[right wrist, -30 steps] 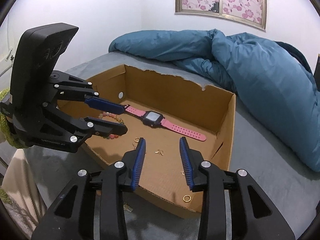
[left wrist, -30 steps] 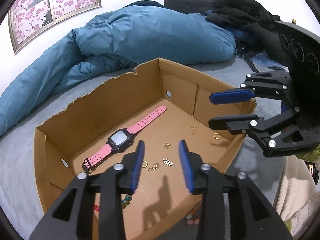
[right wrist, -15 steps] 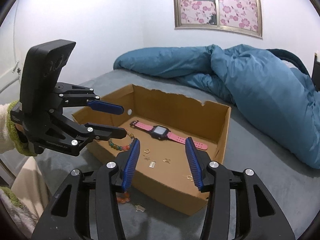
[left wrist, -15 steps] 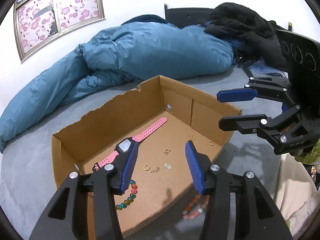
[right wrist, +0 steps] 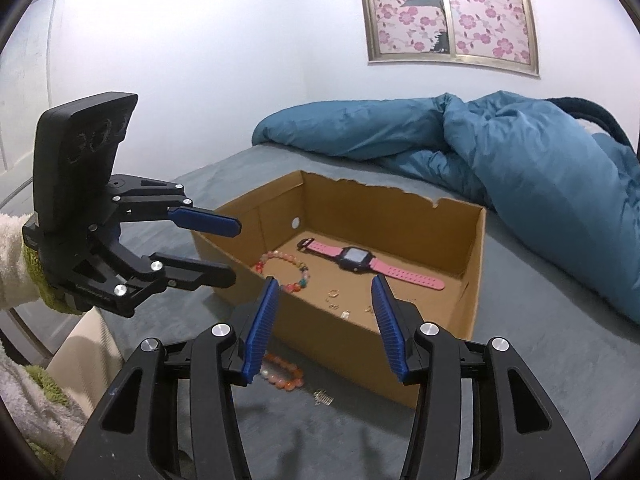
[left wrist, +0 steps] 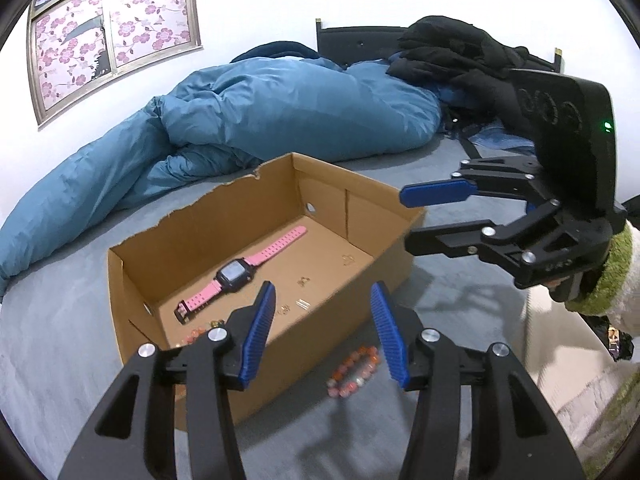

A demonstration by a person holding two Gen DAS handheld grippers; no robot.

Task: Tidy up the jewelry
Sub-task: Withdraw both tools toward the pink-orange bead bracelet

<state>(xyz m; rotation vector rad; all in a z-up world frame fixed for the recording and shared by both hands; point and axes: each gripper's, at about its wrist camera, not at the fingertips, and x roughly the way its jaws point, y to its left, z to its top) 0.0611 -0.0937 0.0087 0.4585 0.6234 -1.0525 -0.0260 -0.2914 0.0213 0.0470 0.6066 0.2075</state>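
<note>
Two grippers hang above a grey bed [left wrist: 60, 340], both with jaws spread and nothing between them. In the left wrist view the left gripper [left wrist: 322, 334] fills the foreground and the right gripper [left wrist: 408, 216] reaches in from the right side, held by a hand in a fuzzy green-and-white sleeve [left wrist: 612, 284]. In the right wrist view the right gripper [right wrist: 322, 326] sits low in the foreground, with the left gripper [right wrist: 232, 252] at the left.

An open cardboard box [left wrist: 280, 360] stands on the bed between the two. Inside lie a pink watch [right wrist: 356, 258] with a dark face, a multicoloured bead bracelet [right wrist: 286, 270] near one end, and several small gold pieces [right wrist: 334, 296] scattered on the box floor; they are too small to tell apart.

Outside the box, on the bed just beside its near wall, lies an orange-pink bead bracelet [left wrist: 354, 370], and a small metal clip [right wrist: 323, 398] lies close to it.

Behind the box a blue duvet [left wrist: 280, 112] is heaped, with black clothing [left wrist: 452, 52] piled at the head of the bed. A window [right wrist: 450, 14] with pink floral film is set in the white wall.
</note>
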